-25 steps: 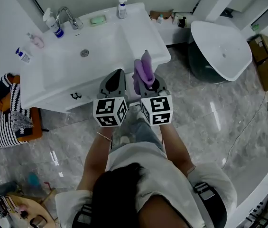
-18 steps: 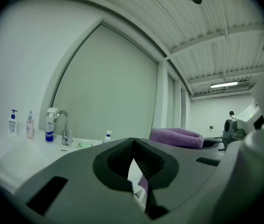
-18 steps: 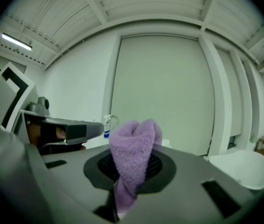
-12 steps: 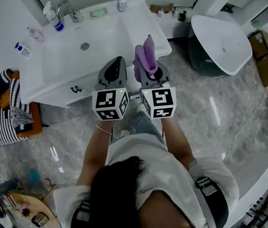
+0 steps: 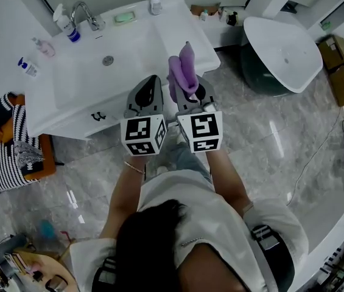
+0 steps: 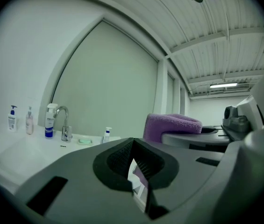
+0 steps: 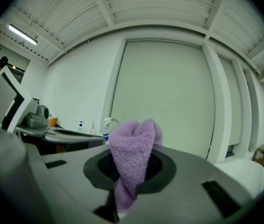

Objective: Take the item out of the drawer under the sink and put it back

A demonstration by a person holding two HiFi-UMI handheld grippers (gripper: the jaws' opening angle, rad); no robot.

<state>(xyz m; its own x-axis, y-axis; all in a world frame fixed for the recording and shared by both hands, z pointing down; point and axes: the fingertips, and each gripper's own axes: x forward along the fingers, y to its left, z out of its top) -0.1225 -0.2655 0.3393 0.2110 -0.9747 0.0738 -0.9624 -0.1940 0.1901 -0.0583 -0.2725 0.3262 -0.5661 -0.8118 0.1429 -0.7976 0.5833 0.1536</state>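
In the head view my right gripper (image 5: 186,95) is shut on a folded purple towel (image 5: 182,72), which stands up out of the jaws over the front right corner of the white sink vanity (image 5: 129,59). In the right gripper view the towel (image 7: 134,150) bulges between the fingertips (image 7: 131,168). My left gripper (image 5: 147,97) hangs just to its left, jaws shut with nothing in them (image 6: 132,141). From the left gripper view the towel (image 6: 171,125) shows to the right. The drawer front (image 5: 98,118) below the basin carries a dark handle.
A faucet (image 5: 88,17), pump bottles (image 5: 64,24) and a soap dish (image 5: 125,17) line the back of the sink. A white tub (image 5: 284,50) stands to the right, with cardboard boxes (image 5: 341,78) beyond. A striped cloth on an orange stool (image 5: 7,148) sits at the left.
The right gripper has lifted a little with the purple towel still in its jaws. The left gripper has stayed about where it was.
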